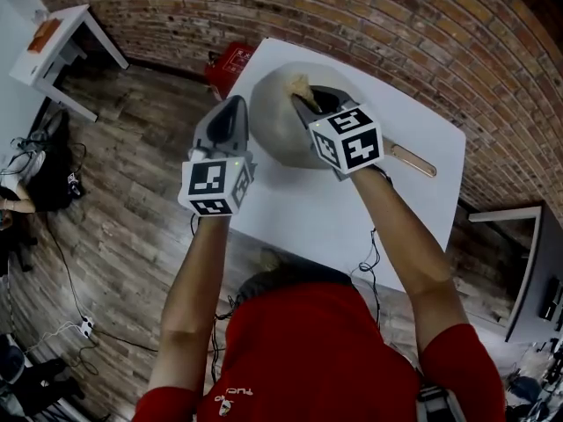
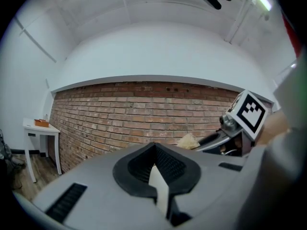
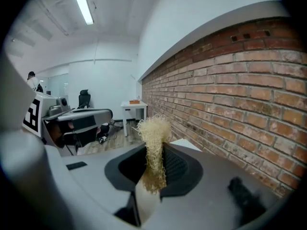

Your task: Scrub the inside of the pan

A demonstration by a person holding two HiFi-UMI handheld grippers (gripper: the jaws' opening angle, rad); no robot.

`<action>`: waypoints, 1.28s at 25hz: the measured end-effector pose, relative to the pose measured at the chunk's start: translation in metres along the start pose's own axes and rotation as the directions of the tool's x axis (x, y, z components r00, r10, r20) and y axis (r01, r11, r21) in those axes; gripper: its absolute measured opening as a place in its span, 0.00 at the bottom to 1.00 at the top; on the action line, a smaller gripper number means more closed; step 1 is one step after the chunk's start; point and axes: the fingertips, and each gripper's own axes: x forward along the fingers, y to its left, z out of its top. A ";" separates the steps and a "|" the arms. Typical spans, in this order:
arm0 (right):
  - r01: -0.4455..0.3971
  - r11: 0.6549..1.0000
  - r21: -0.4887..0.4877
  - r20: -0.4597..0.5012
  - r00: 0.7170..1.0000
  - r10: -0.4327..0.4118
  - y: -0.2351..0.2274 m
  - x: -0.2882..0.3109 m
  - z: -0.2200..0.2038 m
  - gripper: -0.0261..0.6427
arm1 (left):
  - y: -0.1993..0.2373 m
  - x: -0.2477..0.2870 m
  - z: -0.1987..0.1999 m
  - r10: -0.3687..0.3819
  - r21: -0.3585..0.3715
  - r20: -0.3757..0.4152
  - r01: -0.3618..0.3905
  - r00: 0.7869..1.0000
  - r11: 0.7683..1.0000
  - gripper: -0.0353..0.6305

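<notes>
One beige round pan (image 1: pixel 274 128), wooden handle (image 1: pixel 413 160) pointing right; my right gripper (image 3: pixel 152 169) pinches a straw-coloured fibre scrubber (image 3: pixel 154 133) over its bowl, left gripper (image 2: pixel 157 174) closed, empty.

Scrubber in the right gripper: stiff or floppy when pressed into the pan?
Probably soft and springy: the scrubber is a loose tuft of frayed fibres, pinched thin in the right gripper. Likely light, so it should flatten against the pan.
</notes>
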 end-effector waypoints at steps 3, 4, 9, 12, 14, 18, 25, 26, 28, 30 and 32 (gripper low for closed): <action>-0.035 0.999 -0.030 -0.092 0.995 0.032 -0.001 0.024 -0.013 0.17 | 0.008 0.008 -0.009 0.007 -0.019 -0.007 -0.007 1.000 1.000 0.07; -0.046 0.998 -0.041 -0.122 0.992 0.041 -0.001 0.030 -0.018 0.17 | 0.011 0.010 -0.013 0.012 -0.027 -0.011 -0.012 1.000 1.000 0.07; -0.089 0.994 -0.070 -0.253 0.965 0.069 -0.006 0.061 -0.043 0.17 | 0.018 0.021 -0.024 0.027 -0.022 -0.024 -0.027 0.999 0.999 0.07; -0.112 0.991 -0.068 -0.321 0.943 0.084 -0.007 0.076 -0.061 0.17 | 0.019 0.026 -0.028 0.038 -0.022 -0.031 -0.038 0.999 0.999 0.07; -0.129 0.989 -0.068 -0.362 0.927 0.096 -0.006 0.086 -0.072 0.17 | 0.020 0.029 -0.030 0.040 -0.019 -0.035 -0.040 0.999 0.999 0.07; -0.154 0.986 -0.059 -0.425 0.898 0.114 0.002 0.097 -0.091 0.17 | 0.022 0.030 -0.033 0.037 -0.019 -0.041 -0.038 0.998 0.999 0.07; -0.216 0.974 -0.066 -0.483 0.861 0.159 0.026 0.111 -0.113 0.17 | 0.030 0.026 -0.036 0.043 -0.024 -0.048 -0.045 0.998 0.999 0.07; -0.218 0.974 -0.068 -0.489 0.858 0.158 0.026 0.113 -0.115 0.17 | 0.030 0.026 -0.037 0.043 -0.025 -0.048 -0.045 0.998 0.999 0.07; -0.209 0.975 -0.075 -0.496 0.856 0.146 0.020 0.115 -0.120 0.17 | 0.030 0.025 -0.038 0.045 -0.027 -0.045 -0.046 0.998 0.999 0.07; -0.185 0.979 -0.083 -0.499 0.858 0.120 0.008 0.115 -0.124 0.17 | 0.031 0.024 -0.038 0.049 -0.027 -0.043 -0.050 0.998 0.998 0.07; -0.149 0.985 -0.090 -0.496 0.864 0.085 -0.009 0.114 -0.126 0.17 | 0.032 0.023 -0.038 0.051 -0.028 -0.043 -0.053 0.998 0.998 0.07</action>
